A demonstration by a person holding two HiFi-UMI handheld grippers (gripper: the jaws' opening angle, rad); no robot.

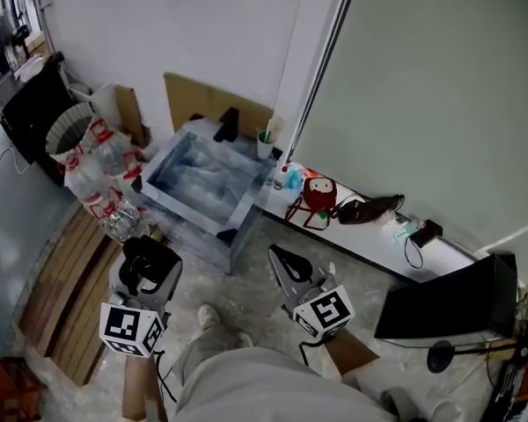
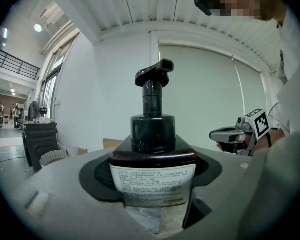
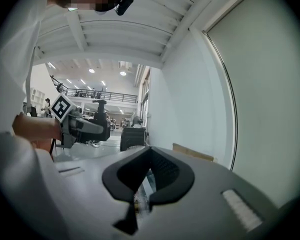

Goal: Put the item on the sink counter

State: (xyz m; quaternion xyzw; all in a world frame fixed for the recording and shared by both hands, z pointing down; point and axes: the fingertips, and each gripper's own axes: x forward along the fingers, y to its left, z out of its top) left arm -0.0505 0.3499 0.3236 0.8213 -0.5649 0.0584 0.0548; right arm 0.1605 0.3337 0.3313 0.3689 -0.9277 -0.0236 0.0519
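A dark pump bottle [image 2: 152,134] with a white label stands upright between the jaws of my left gripper [image 1: 148,272], which is shut on its body. In the head view the bottle [image 1: 141,262] hangs low at the left, in front of the steel sink basin [image 1: 178,167]. The white counter [image 1: 370,240] runs to the right of the sink along the wall. My right gripper [image 1: 283,262] is held beside the left one, shut, with nothing between its pads [image 3: 160,171]. Each gripper view shows the other gripper: the right gripper [image 2: 235,134] and the left gripper [image 3: 87,126].
On the counter stand a red round figure [image 1: 319,193], a blue-topped item [image 1: 290,176], a dark object [image 1: 370,207] and a small box with a cable [image 1: 418,231]. Plastic water bottles [image 1: 101,178] and a white basket [image 1: 69,130] sit left of the sink. A black panel [image 1: 453,301] lies at the right.
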